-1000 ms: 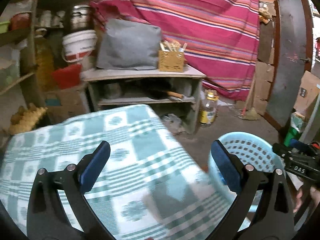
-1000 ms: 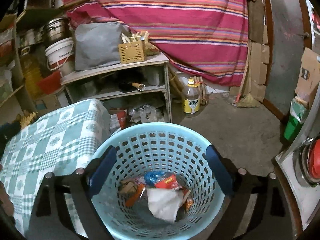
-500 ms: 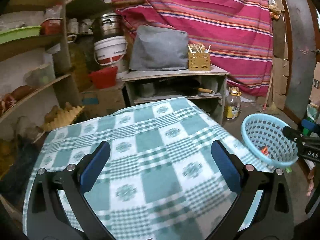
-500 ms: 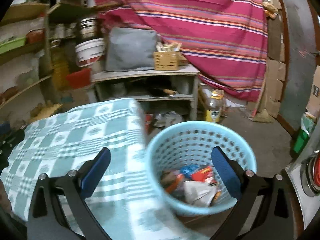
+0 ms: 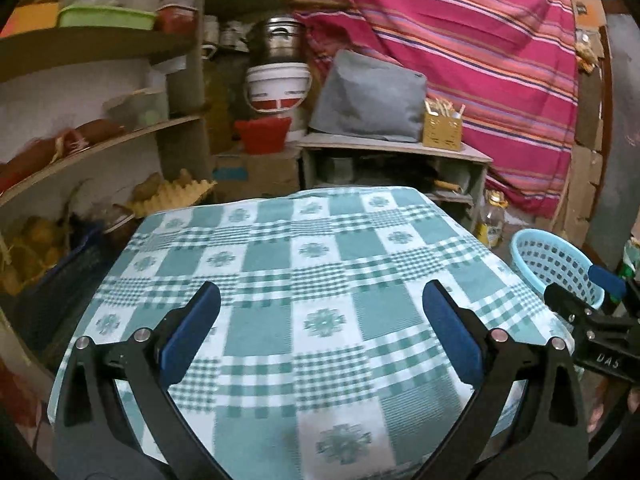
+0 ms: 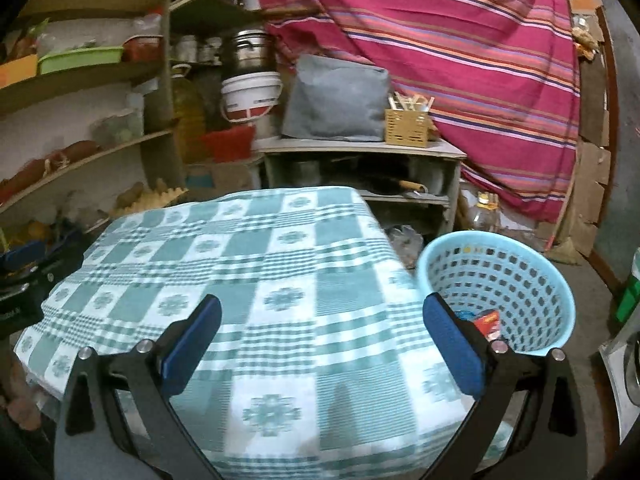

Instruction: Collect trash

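Left gripper: the left gripper [image 5: 320, 328] had its jaws spread wide and held nothing; it hung over the middle of the checked cloth [image 5: 312, 280].
Right gripper: the right gripper [image 6: 320, 336] was also spread and empty, above the right part of the same cloth, with its right pad [image 6: 454, 352] near the rim of the basket [image 6: 520, 284].
What changed: one second earlier the right camera looked straight down into the basket; now both cameras had drawn back and turned to the covered surface [image 5: 516, 300], and the basket stood at the right side of the view.
Trash: the trash [image 6: 486, 320], a red wrapper and something blue, lay at the bottom of the blue basket, partly hidden behind the right gripper. In the left view the inside of the basket could not be seen.
Basket place: on the floor, just beside the right edge of the surface, upright.
Surface: no loose trash was visible on the cloth in either view.
Meaning for the task: in my judgement the last piece was already dropped, and the collecting was finished or very near finished, unless some trash lay outside these views.
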`<state>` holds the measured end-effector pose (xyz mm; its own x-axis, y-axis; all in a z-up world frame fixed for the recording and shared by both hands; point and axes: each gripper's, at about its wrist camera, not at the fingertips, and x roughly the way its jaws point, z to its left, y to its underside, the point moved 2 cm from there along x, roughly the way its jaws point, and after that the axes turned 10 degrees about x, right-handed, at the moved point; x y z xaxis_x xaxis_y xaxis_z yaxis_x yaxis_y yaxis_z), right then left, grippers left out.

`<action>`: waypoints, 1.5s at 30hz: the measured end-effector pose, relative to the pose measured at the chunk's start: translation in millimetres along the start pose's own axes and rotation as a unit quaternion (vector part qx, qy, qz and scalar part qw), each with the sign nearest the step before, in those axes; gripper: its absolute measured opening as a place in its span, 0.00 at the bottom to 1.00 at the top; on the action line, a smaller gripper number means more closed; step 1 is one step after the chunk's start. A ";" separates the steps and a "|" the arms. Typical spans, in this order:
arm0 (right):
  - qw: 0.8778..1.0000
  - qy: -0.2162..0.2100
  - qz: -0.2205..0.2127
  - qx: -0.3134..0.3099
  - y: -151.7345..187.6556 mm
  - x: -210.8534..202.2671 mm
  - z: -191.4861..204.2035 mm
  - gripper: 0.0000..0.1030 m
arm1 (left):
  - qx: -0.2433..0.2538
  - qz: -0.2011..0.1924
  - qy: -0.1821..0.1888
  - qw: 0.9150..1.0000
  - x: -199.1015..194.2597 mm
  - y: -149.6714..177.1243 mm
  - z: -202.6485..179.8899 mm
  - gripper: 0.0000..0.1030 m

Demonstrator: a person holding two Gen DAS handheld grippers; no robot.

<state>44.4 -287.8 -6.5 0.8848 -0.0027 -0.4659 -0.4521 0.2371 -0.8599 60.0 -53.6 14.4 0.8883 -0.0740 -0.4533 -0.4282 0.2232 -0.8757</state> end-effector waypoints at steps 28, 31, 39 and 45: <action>0.998 -0.002 -0.031 -0.045 13.2 3.5 46.0 0.95 | -0.019 -0.030 -0.036 0.999 -7.6 25.0 41.4 0.95; 0.998 0.000 -0.035 -0.049 12.4 2.5 46.9 0.95 | -0.019 -0.035 -0.038 0.998 -9.5 23.7 41.0 0.95; 0.999 0.003 -0.032 -0.042 11.0 4.0 46.4 0.96 | -0.013 -0.043 -0.036 0.998 -12.2 23.4 38.1 0.95; 0.998 0.006 -0.039 -0.042 10.2 3.0 48.1 0.96 | -0.009 -0.046 -0.028 0.998 -14.5 24.0 35.7 0.95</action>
<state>47.8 -238.7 -6.7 0.9162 -0.0300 -0.3996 -0.3907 0.1543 -0.9075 42.8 -12.4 5.9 0.9320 -0.0383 -0.3603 -0.3461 0.2002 -0.9166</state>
